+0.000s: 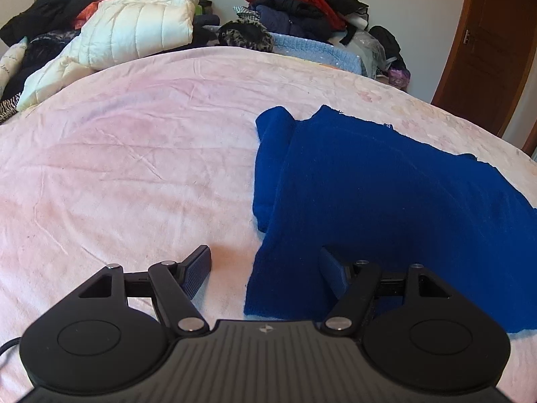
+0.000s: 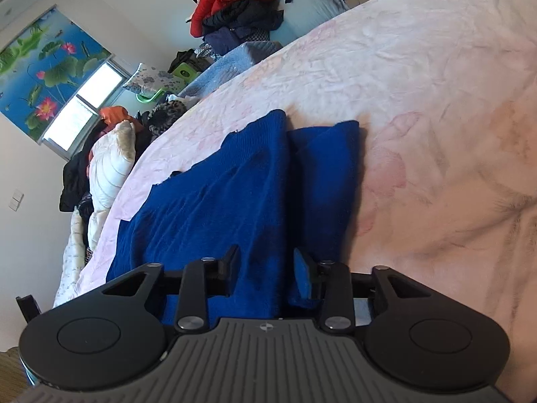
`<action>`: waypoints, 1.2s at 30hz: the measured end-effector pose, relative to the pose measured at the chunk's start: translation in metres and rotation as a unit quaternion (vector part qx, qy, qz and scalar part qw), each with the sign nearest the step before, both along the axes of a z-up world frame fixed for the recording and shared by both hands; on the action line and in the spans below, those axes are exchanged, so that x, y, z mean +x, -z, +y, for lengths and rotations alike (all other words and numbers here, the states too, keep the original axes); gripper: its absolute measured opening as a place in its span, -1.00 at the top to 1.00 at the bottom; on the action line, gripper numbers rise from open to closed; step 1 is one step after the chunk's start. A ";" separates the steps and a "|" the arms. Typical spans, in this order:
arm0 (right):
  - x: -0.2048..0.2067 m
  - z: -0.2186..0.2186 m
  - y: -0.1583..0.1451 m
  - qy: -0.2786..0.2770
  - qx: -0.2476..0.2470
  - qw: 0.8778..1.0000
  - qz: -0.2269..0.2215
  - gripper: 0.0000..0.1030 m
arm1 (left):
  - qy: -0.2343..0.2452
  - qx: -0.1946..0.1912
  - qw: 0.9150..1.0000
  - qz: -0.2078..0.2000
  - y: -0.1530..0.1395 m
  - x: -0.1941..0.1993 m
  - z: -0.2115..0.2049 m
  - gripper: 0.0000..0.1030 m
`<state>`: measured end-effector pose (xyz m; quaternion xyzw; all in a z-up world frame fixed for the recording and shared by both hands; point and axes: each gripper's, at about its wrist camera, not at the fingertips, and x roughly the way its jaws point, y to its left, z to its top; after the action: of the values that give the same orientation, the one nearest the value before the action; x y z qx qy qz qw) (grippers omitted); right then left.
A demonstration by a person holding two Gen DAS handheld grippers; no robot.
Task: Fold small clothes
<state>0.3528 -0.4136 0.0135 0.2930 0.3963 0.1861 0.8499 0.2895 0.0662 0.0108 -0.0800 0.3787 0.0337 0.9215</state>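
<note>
Blue knit sweater lies spread on the pink bedspread, one sleeve folded in along its edge. Left gripper hangs over the sweater's near corner, jaws wide, nothing between them. Right gripper sits low with a ridge of knit between part-open fingers, possibly unpinched; its right pad touches cloth.

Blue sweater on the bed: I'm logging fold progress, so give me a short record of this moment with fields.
garment: blue sweater, lying on the pink blanket
fold state: one sleeve folded along its side
left gripper: open, straddling the near edge
right gripper: open, fabric between its fingers
background: piled clothes at the far side
</note>
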 end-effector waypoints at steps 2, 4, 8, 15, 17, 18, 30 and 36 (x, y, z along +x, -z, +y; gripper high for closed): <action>0.000 0.002 -0.002 -0.003 0.001 1.000 -0.001 0.37 | 0.008 -0.024 1.000 0.007 -0.001 -0.003 -0.003 -0.38; 0.004 0.004 0.003 -0.008 0.004 1.000 0.019 0.37 | 0.018 -0.039 0.999 0.017 0.001 -0.004 -0.007 -0.38; 0.007 0.011 0.014 -0.018 0.003 0.999 0.046 0.66 | 0.009 -0.044 0.999 0.023 0.000 -0.003 -0.013 -0.30; -0.005 -0.007 -0.011 0.019 0.009 1.000 -0.013 0.91 | 0.014 -0.041 0.998 0.045 -0.004 -0.002 -0.012 0.82; -0.002 -0.021 -0.001 0.027 0.015 0.999 0.010 0.91 | 0.018 -0.041 0.998 0.048 -0.002 -0.002 -0.009 0.83; -0.001 -0.022 0.006 0.029 0.009 0.999 0.022 0.91 | 0.020 -0.045 0.998 0.048 -0.001 -0.003 -0.007 0.83; -0.046 -0.032 -0.008 0.038 0.073 0.997 0.004 -0.33 | -0.005 -0.144 0.989 0.036 -0.009 -0.023 0.024 -0.23; -0.078 -0.037 0.019 0.057 0.124 0.988 0.073 -0.29 | -0.080 -0.295 0.952 0.028 0.009 -0.039 0.055 -0.42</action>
<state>0.2746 -0.4508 -0.0055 0.4308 0.4142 0.1633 0.7850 0.2509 0.1212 0.0019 -0.3771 0.3895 -0.0039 0.8403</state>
